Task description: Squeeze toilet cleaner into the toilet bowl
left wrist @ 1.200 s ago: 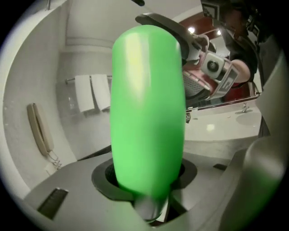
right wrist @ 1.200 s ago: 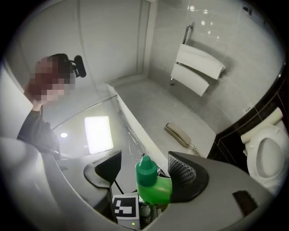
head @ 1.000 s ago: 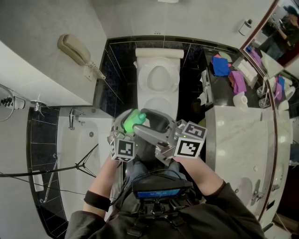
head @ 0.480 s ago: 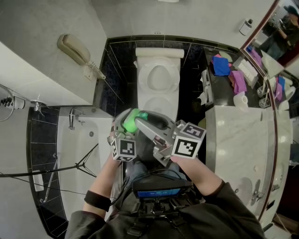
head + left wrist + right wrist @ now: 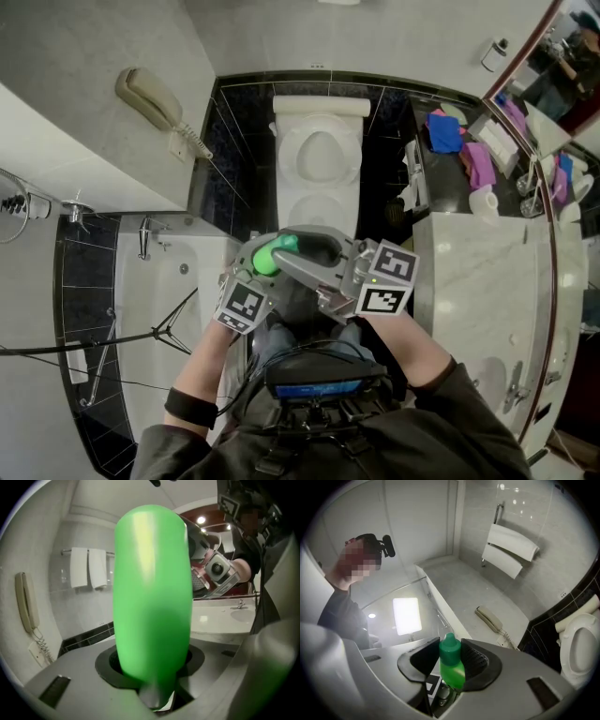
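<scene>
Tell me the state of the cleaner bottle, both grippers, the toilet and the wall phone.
green bottle, held by its body, clear of any surface.
cap, on the bottle, not removed.
left gripper, fingers shut on the bottle's body.
right gripper, fingers have just been closing, now pressing on the cap between them.
toilet, bowl uncovered.
wall phone, handset on its cradle.

The location is a tiled bathroom, identified by a toilet (image 5: pixel 317 155), a bathtub (image 5: pixel 141 300), a marble vanity counter (image 5: pixel 469 272), a mirror (image 5: pixel 562 56), hung towels (image 5: pixel 89 568) and a wall telephone (image 5: pixel 150 98).
</scene>
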